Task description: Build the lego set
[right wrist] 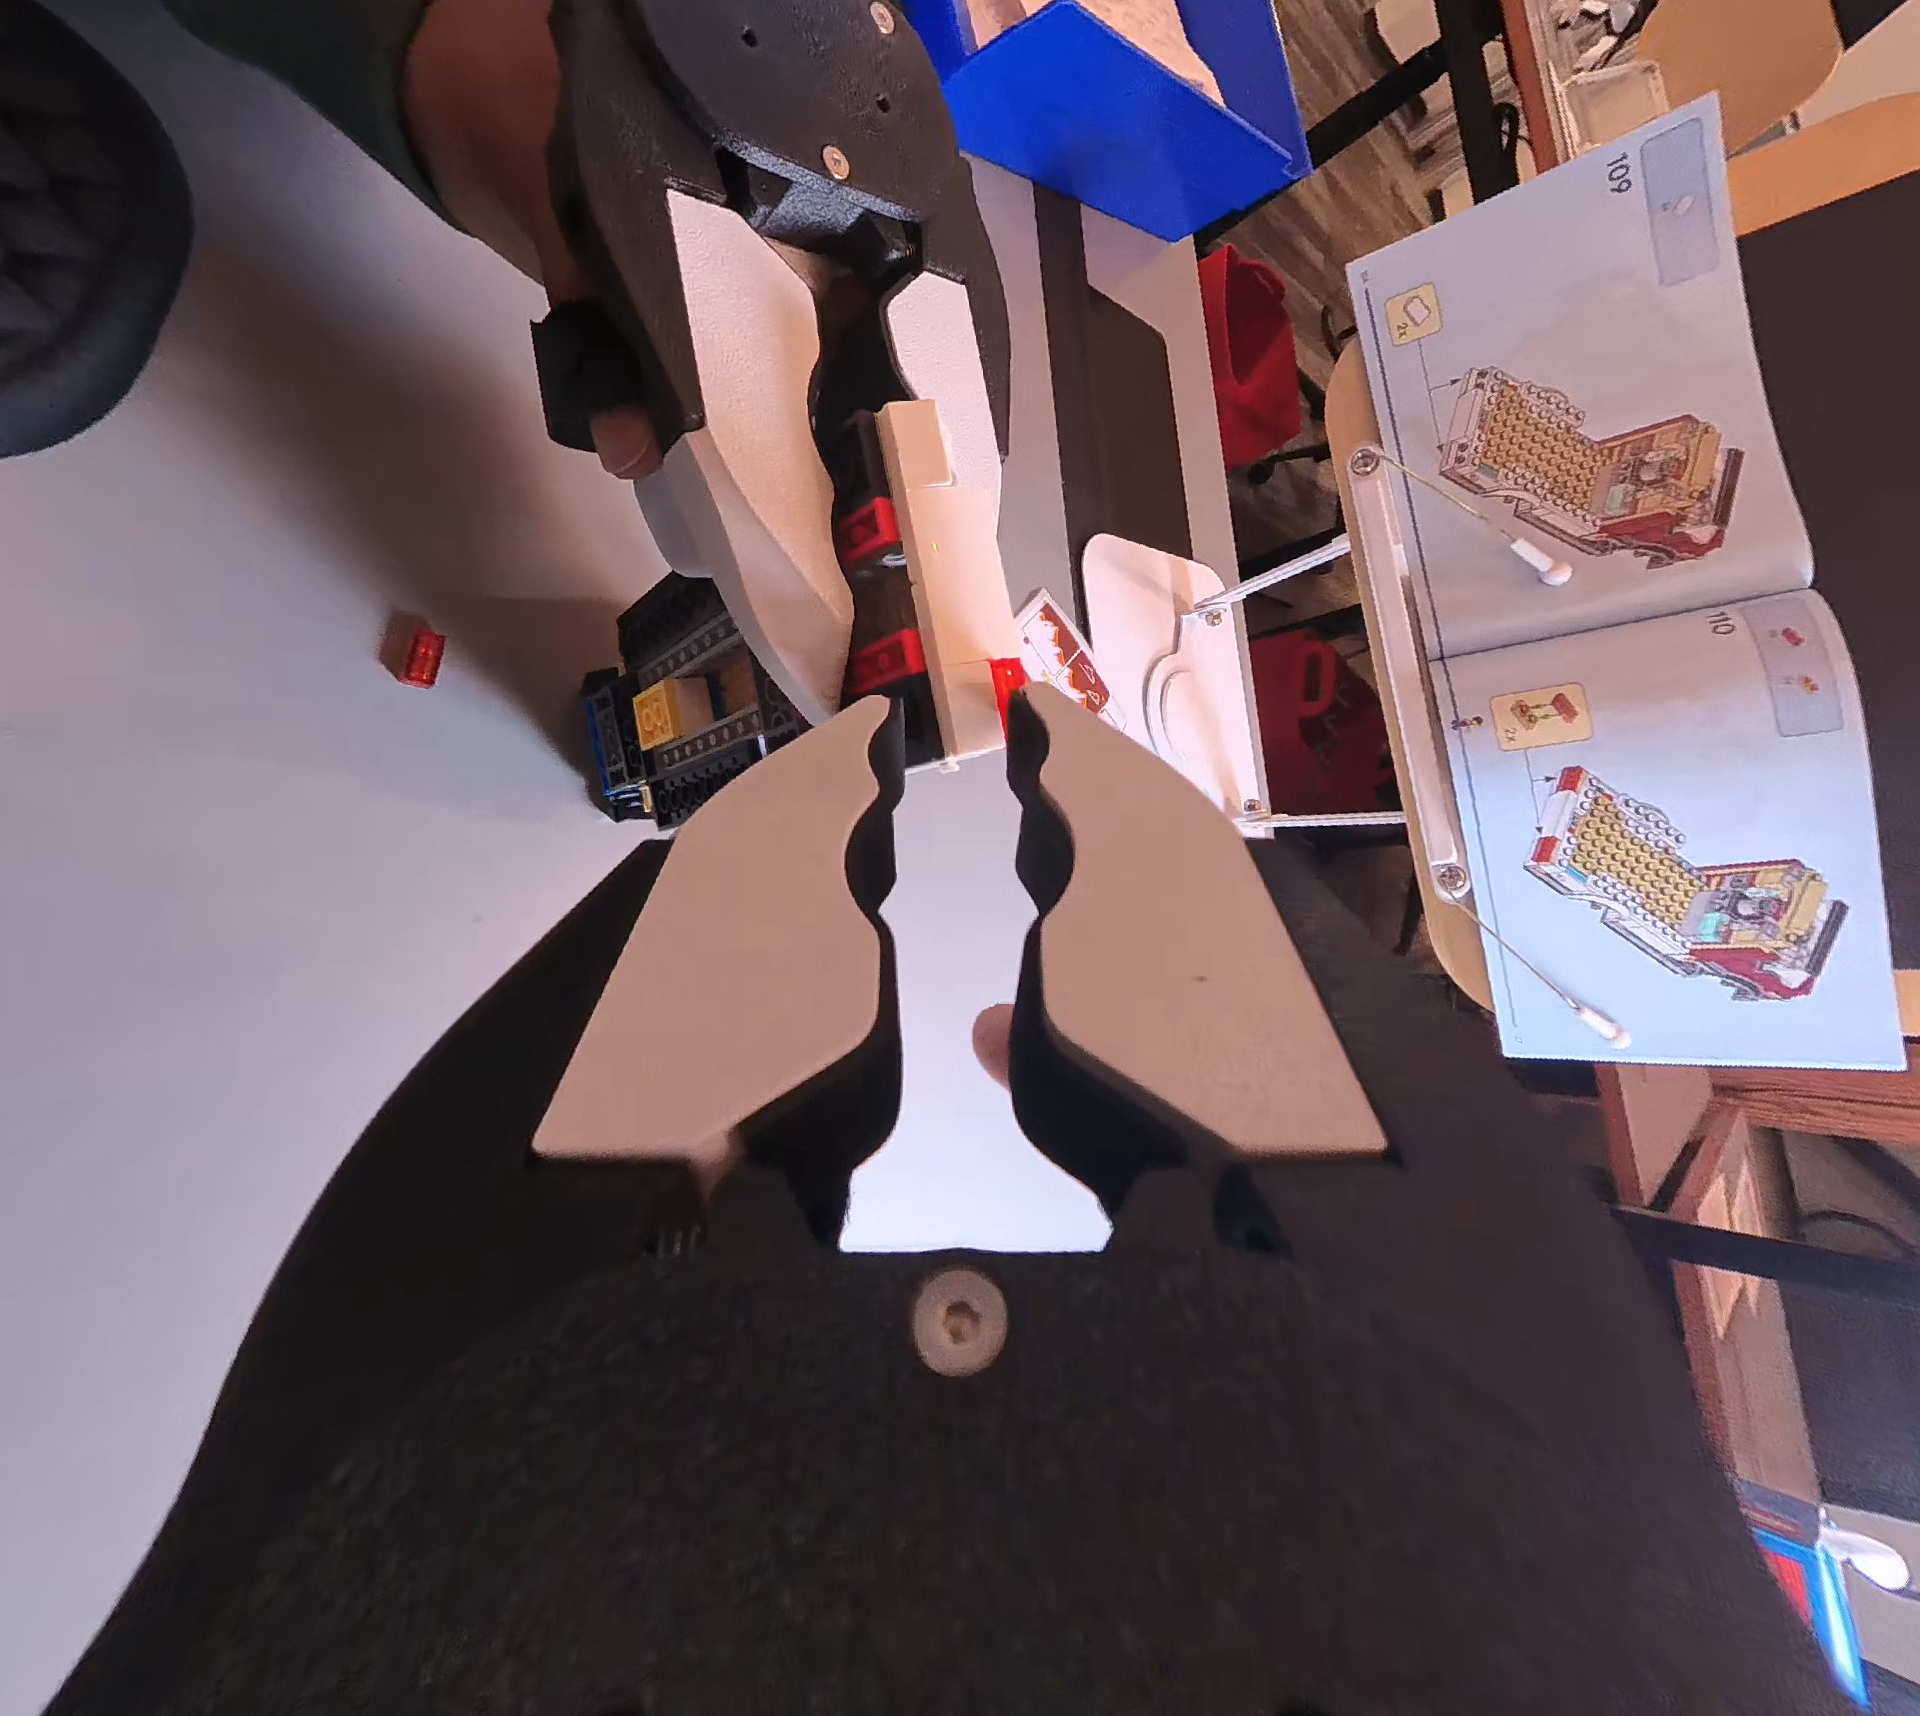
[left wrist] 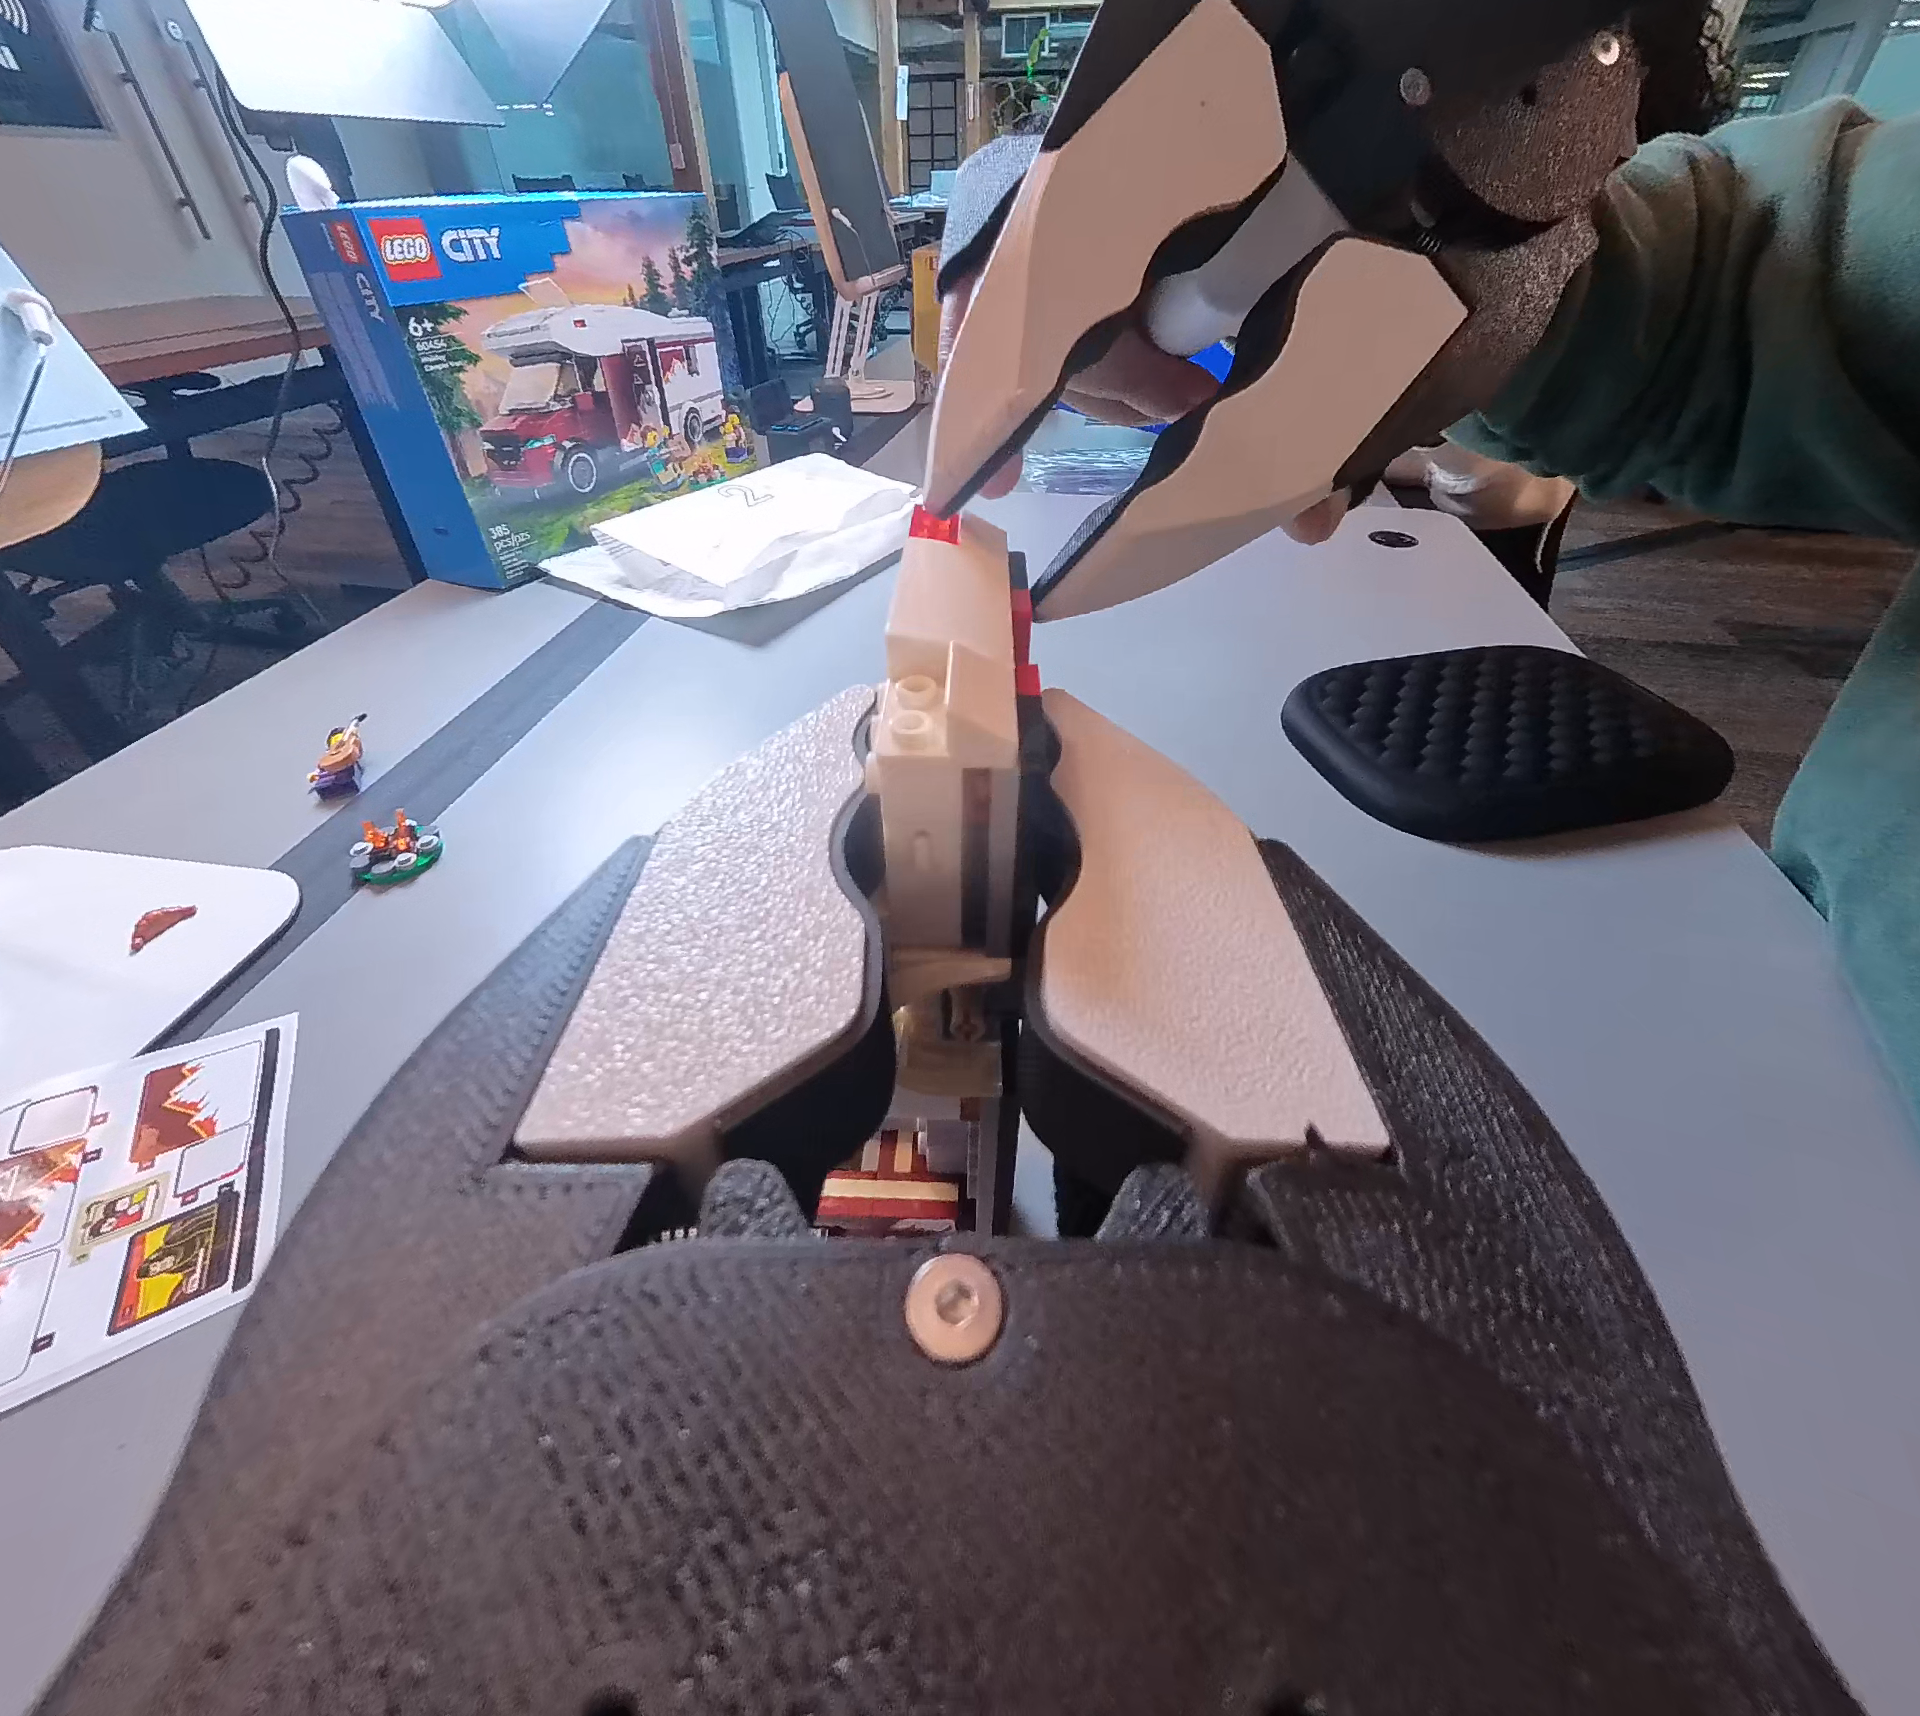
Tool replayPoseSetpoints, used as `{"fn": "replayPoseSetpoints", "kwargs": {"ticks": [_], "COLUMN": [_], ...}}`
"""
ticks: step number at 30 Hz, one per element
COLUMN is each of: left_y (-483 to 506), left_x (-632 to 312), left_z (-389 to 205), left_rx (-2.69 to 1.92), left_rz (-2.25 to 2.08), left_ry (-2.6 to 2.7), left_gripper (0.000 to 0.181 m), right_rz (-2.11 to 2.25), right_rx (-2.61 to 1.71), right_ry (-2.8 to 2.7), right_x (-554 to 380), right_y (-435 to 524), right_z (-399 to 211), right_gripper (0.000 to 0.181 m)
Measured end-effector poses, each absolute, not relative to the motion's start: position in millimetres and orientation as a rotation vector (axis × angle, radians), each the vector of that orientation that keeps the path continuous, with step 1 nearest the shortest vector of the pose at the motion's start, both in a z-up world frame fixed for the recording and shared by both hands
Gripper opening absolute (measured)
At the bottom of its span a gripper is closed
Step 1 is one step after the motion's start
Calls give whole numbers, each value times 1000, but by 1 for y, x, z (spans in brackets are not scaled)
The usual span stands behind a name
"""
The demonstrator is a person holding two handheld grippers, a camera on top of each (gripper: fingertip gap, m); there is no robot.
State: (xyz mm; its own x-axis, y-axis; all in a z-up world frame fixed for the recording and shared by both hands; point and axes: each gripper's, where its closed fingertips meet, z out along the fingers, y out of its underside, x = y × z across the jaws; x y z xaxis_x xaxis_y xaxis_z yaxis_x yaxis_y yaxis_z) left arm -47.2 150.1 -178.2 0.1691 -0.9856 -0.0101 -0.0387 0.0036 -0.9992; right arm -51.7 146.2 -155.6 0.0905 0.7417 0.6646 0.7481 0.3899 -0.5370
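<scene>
Between textured pads: blocky white camper wall (left wrist: 951, 762).

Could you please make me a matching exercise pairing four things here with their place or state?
Things:
1. White lego section
2. Left gripper
3. Right gripper
4. Loose red brick

Places or states:
A. Lying alone on the table
B. Open, one fingertip at a small red piece
C. Clamped between two fingers
D. Shut on the section

Pairs: 1-C, 2-D, 3-B, 4-A
</scene>
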Motion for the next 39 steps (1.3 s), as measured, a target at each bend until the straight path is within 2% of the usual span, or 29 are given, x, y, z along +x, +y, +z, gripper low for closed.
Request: {"fn": "replayPoseSetpoints", "kwargs": {"ticks": [17,21,23,29,34,39], "left_y": [150,148,147,140,138,136], "left_x": [-48,-48,-48,-48,-48,-48], "left_z": [-178,-179,-179,-178,-177,-177], "left_rx": [-1309,-1302,-1291,-1248,-1221,-1235], "left_rz": [-1060,-1050,-1060,-1099,-1148,-1148], "left_ry": [1116,1132,1143,1198,1217,1231], "left_gripper": [24,24,24,24,24,28], "right_rz": [105,173,303,818,888,875], "right_rx": [-1386,-1357,-1419,-1473,-1405,-1391], "right_ry": [-1595,-1479,-1429,-1302,-1252,-1250], "right_x": [-54,-50,-47,-52,-63,-64], "right_y": [146,143,141,138,141,140], "right_z": [-153,-148,-154,-182,-197,-198], "right_gripper": [18,42,47,43,29,29]}}
